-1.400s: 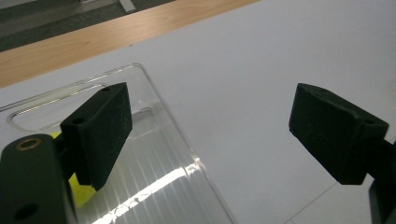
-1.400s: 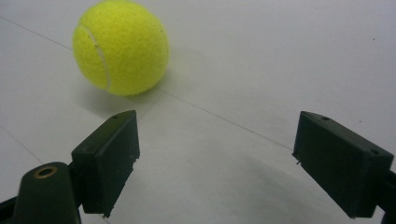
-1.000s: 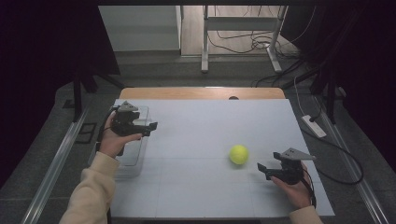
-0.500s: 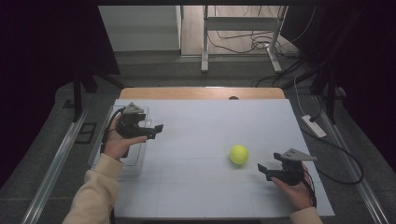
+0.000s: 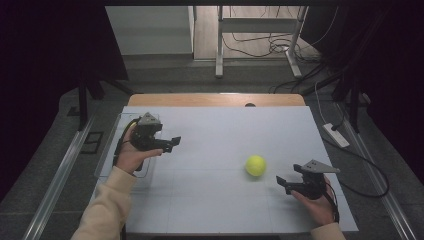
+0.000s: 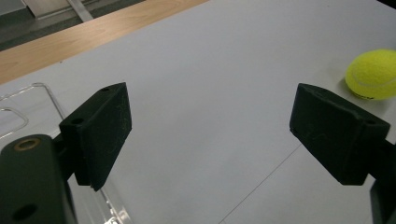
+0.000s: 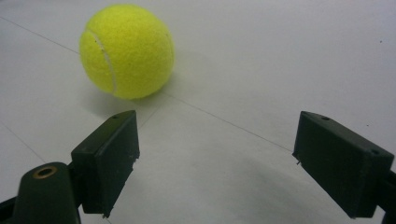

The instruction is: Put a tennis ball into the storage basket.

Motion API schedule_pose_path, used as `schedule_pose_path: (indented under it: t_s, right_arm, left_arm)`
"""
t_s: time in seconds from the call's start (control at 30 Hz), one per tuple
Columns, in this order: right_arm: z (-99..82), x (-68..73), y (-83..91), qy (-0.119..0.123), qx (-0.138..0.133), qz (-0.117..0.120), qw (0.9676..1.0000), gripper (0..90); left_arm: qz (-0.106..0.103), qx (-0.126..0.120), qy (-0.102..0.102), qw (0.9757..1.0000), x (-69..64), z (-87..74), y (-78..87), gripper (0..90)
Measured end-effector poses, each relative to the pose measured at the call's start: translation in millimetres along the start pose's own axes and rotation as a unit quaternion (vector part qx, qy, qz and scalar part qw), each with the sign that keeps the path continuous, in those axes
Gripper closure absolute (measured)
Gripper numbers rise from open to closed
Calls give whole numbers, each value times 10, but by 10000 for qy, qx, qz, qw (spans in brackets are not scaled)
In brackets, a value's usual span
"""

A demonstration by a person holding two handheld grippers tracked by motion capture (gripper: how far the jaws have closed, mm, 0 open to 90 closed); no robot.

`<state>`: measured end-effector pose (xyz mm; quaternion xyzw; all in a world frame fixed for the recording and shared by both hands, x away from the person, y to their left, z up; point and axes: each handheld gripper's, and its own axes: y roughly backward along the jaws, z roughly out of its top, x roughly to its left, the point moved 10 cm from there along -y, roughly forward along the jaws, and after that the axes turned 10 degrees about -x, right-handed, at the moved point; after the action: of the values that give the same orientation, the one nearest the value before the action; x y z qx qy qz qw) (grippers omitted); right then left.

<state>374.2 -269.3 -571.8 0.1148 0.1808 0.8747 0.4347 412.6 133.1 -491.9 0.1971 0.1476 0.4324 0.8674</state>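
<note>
Right gripper [image 5: 281,182] jaws apart near tennis ball [image 5: 255,165]; left gripper [image 5: 172,143] apart too; nothing grasped yet.

- White rectangular table top [image 5: 210,150] fills the centre of the high view; bare wooden strip [image 5: 215,99] runs along its far edge.
- Yellow-green felt tennis ball [image 5: 255,165] sits on the table, right of centre, toward the near side.
- Clear plastic tray [image 5: 107,150] lies on the table's left edge.
- Left black two-jaw gripper [image 5: 170,144] is held above the tray's right side, jaws pointing right toward the ball, well apart from it.
- Right black two-jaw gripper [image 5: 283,183] is near the table's front right, just right of and nearer than the ball, not touching it.
- In the right gripper view the ball [image 7: 126,51] lies ahead of the left jaw.
- White power strip [image 5: 336,135] lies on the floor, right of the table.
</note>
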Motion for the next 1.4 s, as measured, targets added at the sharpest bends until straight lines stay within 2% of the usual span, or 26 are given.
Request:
schedule_pose_path:
  t_s: [0.2, 1.0, 1.4]
  right_arm:
    - [-8, 0, 9, 16, -3, -4, 10000, 144]
    - [-6, 14, 71, 19, -38, -38, 10000, 144]
    - [-14, 14, 54, 39, -13, -11, 10000, 144]
  left_arm:
    - [-118, 78, -98, 9999, -122, -27, -66, 140]
    - [-398, 62, -336, 9986, -477, 41, -200, 135]
    - [-574, 125, -437, 9973, -654, 50, -341, 131]
